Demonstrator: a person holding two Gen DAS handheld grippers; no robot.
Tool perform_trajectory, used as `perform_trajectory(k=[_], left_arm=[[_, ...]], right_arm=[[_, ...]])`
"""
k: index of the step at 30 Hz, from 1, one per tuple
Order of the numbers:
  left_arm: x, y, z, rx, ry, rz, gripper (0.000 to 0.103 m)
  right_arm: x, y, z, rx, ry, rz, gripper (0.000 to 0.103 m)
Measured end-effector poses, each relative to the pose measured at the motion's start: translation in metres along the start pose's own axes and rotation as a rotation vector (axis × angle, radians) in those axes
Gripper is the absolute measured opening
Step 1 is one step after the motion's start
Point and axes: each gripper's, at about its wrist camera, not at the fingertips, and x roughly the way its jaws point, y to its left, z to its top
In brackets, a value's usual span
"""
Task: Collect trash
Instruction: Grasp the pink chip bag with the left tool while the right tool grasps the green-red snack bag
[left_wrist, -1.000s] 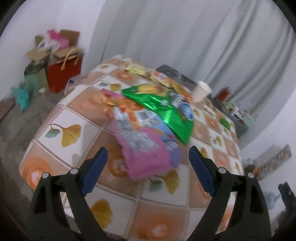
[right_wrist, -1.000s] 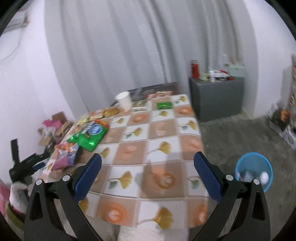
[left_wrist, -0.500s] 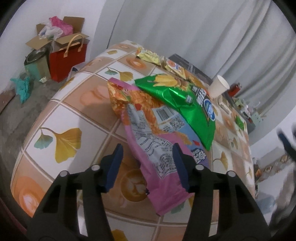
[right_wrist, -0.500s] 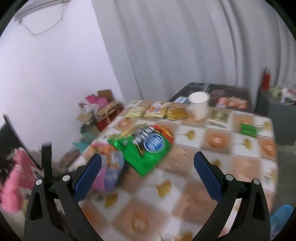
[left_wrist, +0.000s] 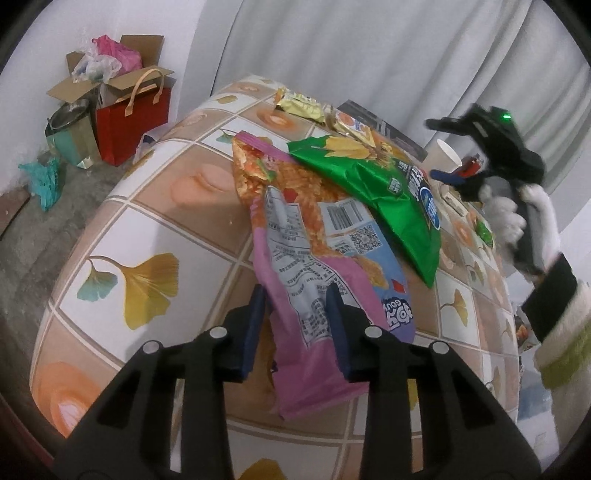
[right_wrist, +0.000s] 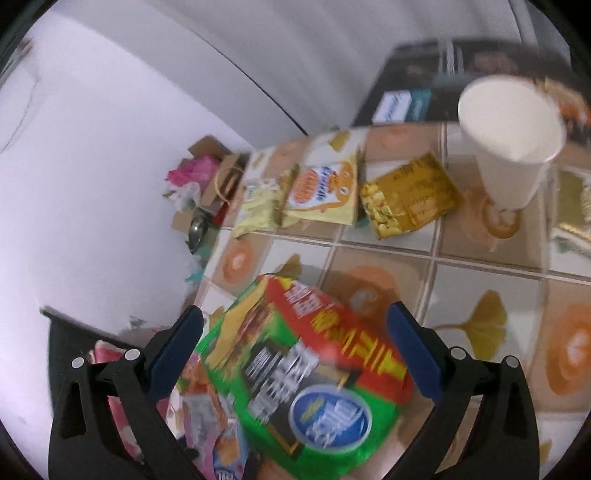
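A pink and orange snack bag lies flat on the tiled tablecloth. My left gripper straddles the bag's near end and its jaws are closing, the bag between them. A green snack bag overlaps the pink one's far side. In the right wrist view, blurred, my right gripper hangs open just above the green bag, nothing between its fingers. A white-gloved hand carries it in from the right.
A white paper cup stands beyond the green bag. Small snack packets and a yellow one lie along the table's far edge. On the floor to the left stand a red gift bag and an open cardboard box.
My left gripper dropped onto the pink bag and narrowed from wide open to astride it. The right gripper swung fast from the table's other end to above the green bag.
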Motion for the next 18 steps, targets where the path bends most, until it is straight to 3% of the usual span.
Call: perform_trajectory(k=[8, 13, 18], left_arm=[[-0.001, -0.005, -0.001, 0.037, -0.018, 0.020, 0.029], [-0.003, -0.007, -0.003, 0.038, -0.021, 0.018, 0.027], [-0.006, -0.010, -0.008, 0.037, -0.010, -0.018, 0.025]], right_arm=[[0.032, -0.018, -0.012, 0.049, 0.183, 0.113, 0.093], [0.019, -0.021, -0.040, 0.035, 0.223, 0.152, 0.075], [-0.005, -0.016, -0.085, -0.004, 0.250, 0.185, 0.063]])
